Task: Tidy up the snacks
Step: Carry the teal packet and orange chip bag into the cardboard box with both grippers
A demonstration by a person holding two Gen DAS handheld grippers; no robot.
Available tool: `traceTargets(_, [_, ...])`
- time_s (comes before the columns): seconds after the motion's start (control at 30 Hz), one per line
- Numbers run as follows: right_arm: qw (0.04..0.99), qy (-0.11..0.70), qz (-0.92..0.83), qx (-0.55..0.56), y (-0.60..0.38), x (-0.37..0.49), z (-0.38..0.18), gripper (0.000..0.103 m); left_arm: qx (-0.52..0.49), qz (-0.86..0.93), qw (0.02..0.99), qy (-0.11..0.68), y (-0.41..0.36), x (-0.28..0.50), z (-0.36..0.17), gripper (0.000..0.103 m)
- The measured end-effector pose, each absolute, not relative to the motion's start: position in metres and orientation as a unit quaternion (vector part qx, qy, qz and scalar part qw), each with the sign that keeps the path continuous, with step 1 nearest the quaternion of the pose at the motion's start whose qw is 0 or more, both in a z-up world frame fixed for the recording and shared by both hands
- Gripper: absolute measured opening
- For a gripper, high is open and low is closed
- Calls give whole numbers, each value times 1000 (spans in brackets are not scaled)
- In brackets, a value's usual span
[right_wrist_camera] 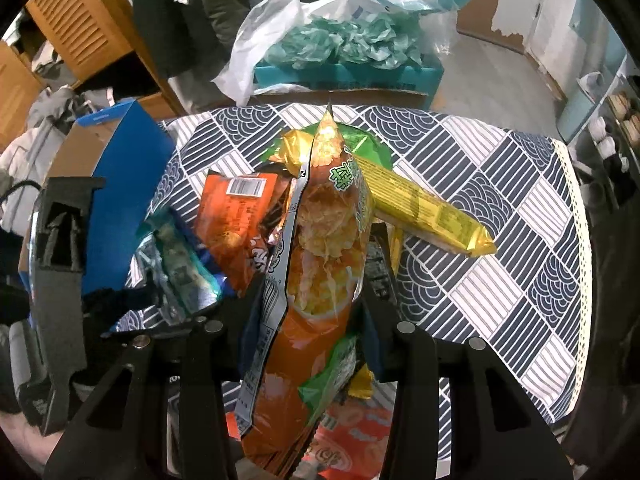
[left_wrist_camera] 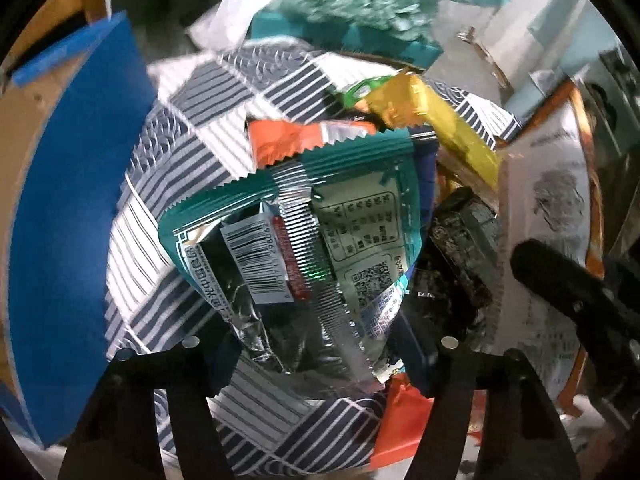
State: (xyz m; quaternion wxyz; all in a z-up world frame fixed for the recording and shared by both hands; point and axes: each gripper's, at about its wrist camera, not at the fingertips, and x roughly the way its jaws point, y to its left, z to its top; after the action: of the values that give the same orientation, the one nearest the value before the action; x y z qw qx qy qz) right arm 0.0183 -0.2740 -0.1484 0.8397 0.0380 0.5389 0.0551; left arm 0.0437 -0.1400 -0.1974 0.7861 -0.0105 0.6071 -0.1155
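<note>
Two grippers work: right gripper (right_wrist_camera: 308, 320) pinches a light, crinkly orange chip bag (right_wrist_camera: 316, 264) mid-body between its jaws, while left gripper (left_wrist_camera: 316, 344) straddles a slippery teal foil packet (left_wrist_camera: 296, 240), grip uncertain.

The supporting surface is a table covered by a navy-and-white patchwork-print tablecloth (right_wrist_camera: 500, 200) with wave and stripe panels and a cream lace edge. A long yellow foil snack pack (right_wrist_camera: 432, 208) lies flat on the cloth, ahead and right of the right gripper. An orange foil snack bag (right_wrist_camera: 236, 216) lies ahead and left of it. A blue cardboard box (right_wrist_camera: 120, 184) stands at the cloth's left edge.
</note>
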Motion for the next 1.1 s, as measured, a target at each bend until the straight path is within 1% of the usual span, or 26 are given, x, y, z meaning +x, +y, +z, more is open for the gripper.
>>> traceTargets(0.3, [848, 526, 61, 19, -265, 15, -135, 42, 22, -119, 799, 590, -137, 33, -175, 68])
traceTargets(0.57, [857, 510, 75, -4, -248, 12, -118, 42, 36, -118, 821, 558, -121, 22, -136, 68])
traceTargets(1.1, [867, 483, 116, -24, -203, 7, -79, 42, 38, -95, 861, 498, -61, 16, -72, 68])
